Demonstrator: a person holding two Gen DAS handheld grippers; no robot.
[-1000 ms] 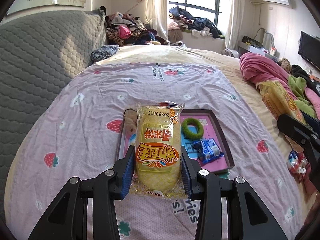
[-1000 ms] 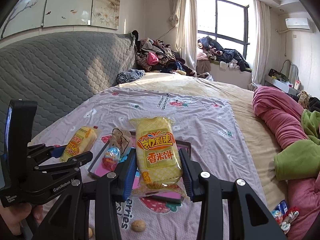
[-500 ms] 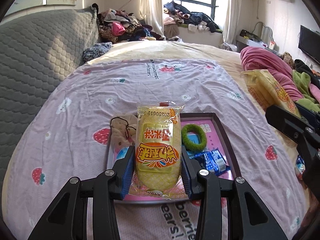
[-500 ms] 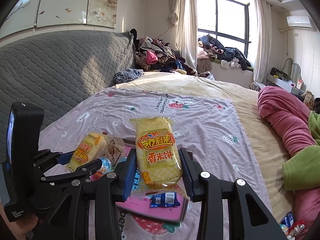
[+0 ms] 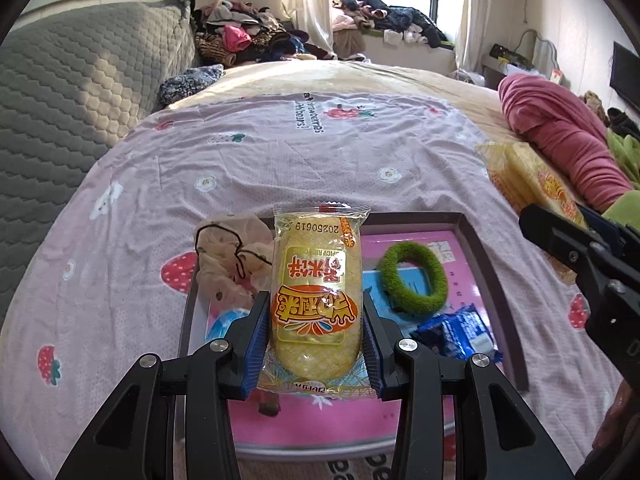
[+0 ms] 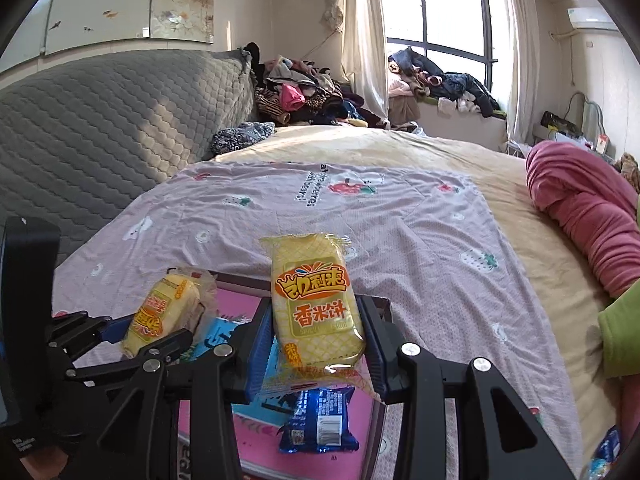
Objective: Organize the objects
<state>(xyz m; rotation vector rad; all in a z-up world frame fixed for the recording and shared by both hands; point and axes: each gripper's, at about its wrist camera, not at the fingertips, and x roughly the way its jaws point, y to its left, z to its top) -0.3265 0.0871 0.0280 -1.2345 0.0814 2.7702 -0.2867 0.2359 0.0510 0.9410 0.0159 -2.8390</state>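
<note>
My left gripper is shut on a yellow rice-cracker packet, held just above a pink tray with a dark rim. My right gripper is shut on a second yellow rice-cracker packet, over the tray's far right part. Each gripper shows in the other's view: the left gripper with its packet at lower left, the right gripper with its packet at the right edge. In the tray lie a green hair ring, a blue snack packet, a beige scrunchie and a blue round item.
The tray rests on a lilac strawberry-print sheet over a bed. A grey quilted headboard runs along the left. A pink blanket roll and green cloth lie at the right. Clothes are piled by the window.
Both grippers have moved forward and down toward the tray with their packets; the tray now looks larger and closer. Both grips stay the same.
</note>
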